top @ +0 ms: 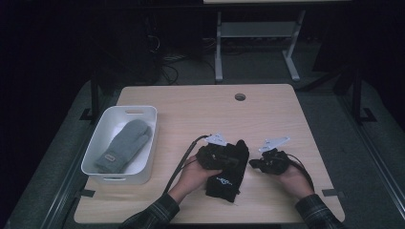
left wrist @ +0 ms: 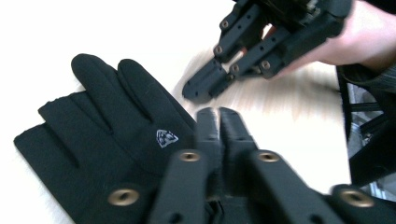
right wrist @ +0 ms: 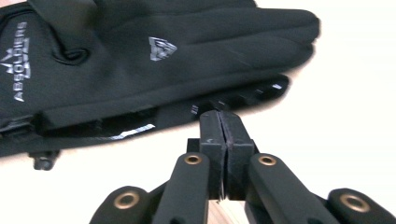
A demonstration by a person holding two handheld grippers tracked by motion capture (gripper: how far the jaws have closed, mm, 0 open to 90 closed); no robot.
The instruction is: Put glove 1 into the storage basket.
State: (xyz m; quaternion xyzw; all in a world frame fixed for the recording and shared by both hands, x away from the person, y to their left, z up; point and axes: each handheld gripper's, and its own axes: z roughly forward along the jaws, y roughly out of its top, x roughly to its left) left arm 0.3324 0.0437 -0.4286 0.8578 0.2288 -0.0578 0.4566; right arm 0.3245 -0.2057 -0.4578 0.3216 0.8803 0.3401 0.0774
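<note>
Glove: black fabric glove (top: 228, 174), flat on table's six-o'clock side.
Left gripper (left wrist: 218, 122): clenched, empty, beside the glove.
Right gripper (right wrist: 225, 125): clenched, empty, at three o'clock.

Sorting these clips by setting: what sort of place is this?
Probably a lab or workshop: a light wooden table with a cable hole, tangled cables on the floor, and a white metal bench frame behind.

A black glove (top: 228, 174) lies flat on the light wooden tabletop (top: 200, 109), fingers pointing away from the person. It carries a small white emblem and white lettering near the cuff.
</note>
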